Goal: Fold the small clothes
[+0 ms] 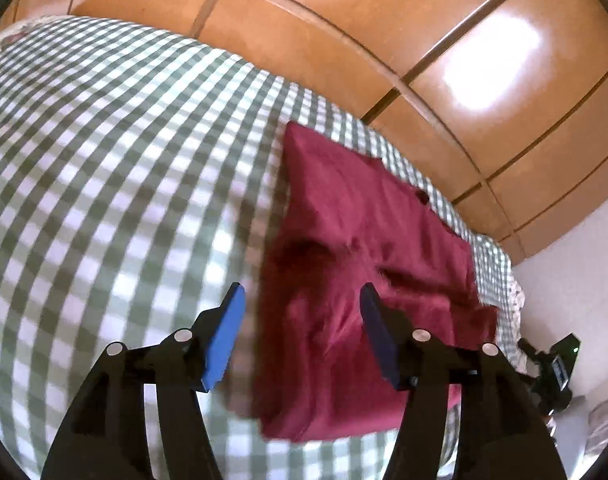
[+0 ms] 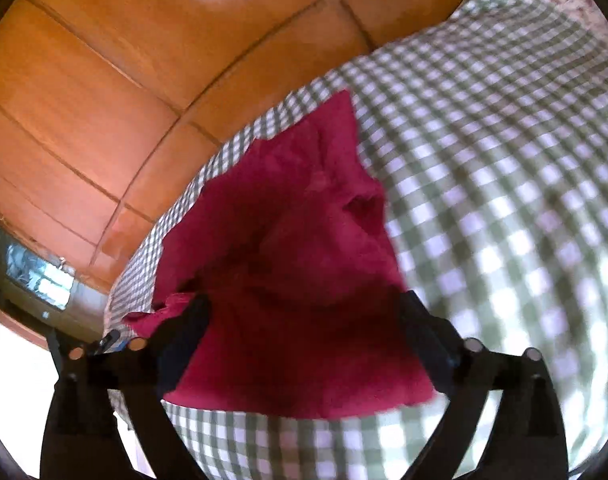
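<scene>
The left gripper (image 1: 302, 300) hangs above the bed with its jaws parted and nothing between the blue pads (image 1: 224, 344); its left pad is over the checked cover, its right pad over the near left part of the red garment (image 1: 359, 264), and neither pad presses the cloth. The right gripper (image 2: 304, 316) stands with its jaws spread very wide, one finger on each side of the near end of the same garment (image 2: 288, 264); the cloth lies loose between them and the pads do not clamp it, though at the left finger a small ruffled edge of red fabric sits right against it and I cannot tell if it touches.

The red garment lies on the green-and-white checked bed cover (image 1: 104, 168), folded into a long, roughly rectangular bundle with rumpled creases across its top. It runs from near the grippers toward the far edge of the bed, close to the side where the cover drops to the floor. In the left wrist view a small dark spot, perhaps a button, shows at its far right edge.

Beyond the bed is a floor of large orange-brown tiles (image 2: 104, 80) with bright glare patches. Both views are blurred.
</scene>
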The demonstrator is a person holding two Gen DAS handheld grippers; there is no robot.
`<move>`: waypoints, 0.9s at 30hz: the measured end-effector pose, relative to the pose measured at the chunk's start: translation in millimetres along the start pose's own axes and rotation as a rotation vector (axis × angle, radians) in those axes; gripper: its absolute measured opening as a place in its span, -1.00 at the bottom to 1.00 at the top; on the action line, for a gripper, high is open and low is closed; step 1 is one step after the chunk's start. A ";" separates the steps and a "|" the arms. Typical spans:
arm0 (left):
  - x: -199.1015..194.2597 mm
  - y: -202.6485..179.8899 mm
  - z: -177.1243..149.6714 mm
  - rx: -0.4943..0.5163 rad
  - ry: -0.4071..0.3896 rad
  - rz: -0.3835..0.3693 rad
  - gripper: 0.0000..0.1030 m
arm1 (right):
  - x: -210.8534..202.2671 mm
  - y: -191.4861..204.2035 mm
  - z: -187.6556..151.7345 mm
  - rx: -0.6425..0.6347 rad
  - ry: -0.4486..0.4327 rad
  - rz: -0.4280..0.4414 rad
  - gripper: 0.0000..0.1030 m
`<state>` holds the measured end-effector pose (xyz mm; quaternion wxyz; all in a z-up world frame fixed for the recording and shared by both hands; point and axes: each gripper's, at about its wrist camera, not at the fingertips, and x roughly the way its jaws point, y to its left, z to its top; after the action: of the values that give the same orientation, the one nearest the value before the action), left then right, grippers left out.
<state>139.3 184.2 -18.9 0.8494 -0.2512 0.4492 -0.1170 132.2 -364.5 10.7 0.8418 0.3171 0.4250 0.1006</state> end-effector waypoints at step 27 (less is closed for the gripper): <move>-36.8 0.8 -119.3 0.100 0.206 -0.042 -0.65 | -22.0 -11.9 -92.7 -0.152 0.196 -0.147 -0.55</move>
<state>20.3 162.1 -49.5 0.8074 -0.2047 0.5224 -0.1823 45.1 -341.8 -22.8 0.8231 0.2089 0.5183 0.1010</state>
